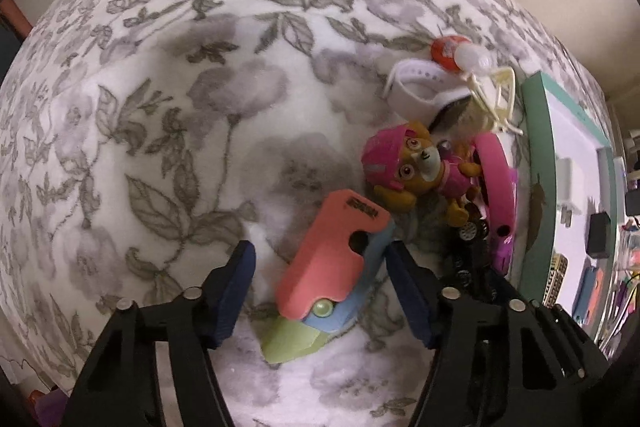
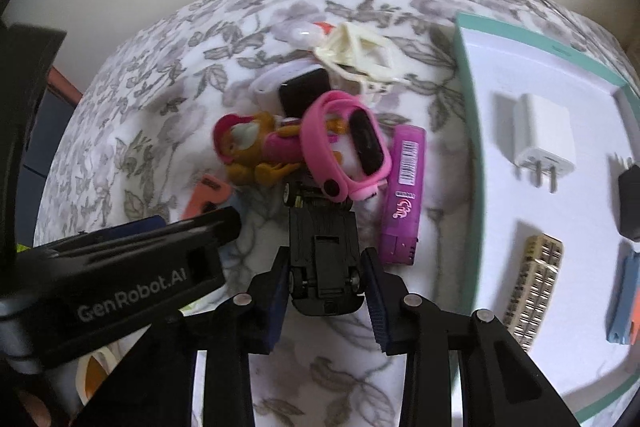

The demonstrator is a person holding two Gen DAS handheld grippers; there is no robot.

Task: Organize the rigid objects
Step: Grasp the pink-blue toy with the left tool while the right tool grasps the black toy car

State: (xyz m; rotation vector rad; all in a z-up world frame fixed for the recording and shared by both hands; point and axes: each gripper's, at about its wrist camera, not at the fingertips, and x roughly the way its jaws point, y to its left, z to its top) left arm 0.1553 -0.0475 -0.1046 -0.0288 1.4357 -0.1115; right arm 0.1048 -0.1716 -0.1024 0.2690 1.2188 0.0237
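Observation:
In the left wrist view my left gripper [image 1: 320, 283] is open around a coral, blue and green toy knife [image 1: 332, 267] lying on the floral blanket; its fingers [image 1: 236, 283] do not press it. In the right wrist view my right gripper [image 2: 326, 291] has its jaws against both sides of an upside-down black toy car [image 2: 324, 255]. Ahead of the car lie a pink wristband [image 2: 344, 143], a purple highlighter [image 2: 402, 187], a toy pup with pink helmet [image 2: 256, 147], a black-faced white watch [image 2: 304, 91] and a cream plastic frame [image 2: 360, 55].
A teal-rimmed white tray [image 2: 468, 163] lies at the right, holding a white charger [image 2: 544, 143], a beige keypad strip [image 2: 532, 287], a black block and a blue-orange piece. The left gripper's body [image 2: 120, 279] crosses the right view's lower left. The pup [image 1: 416, 167] shows by the knife.

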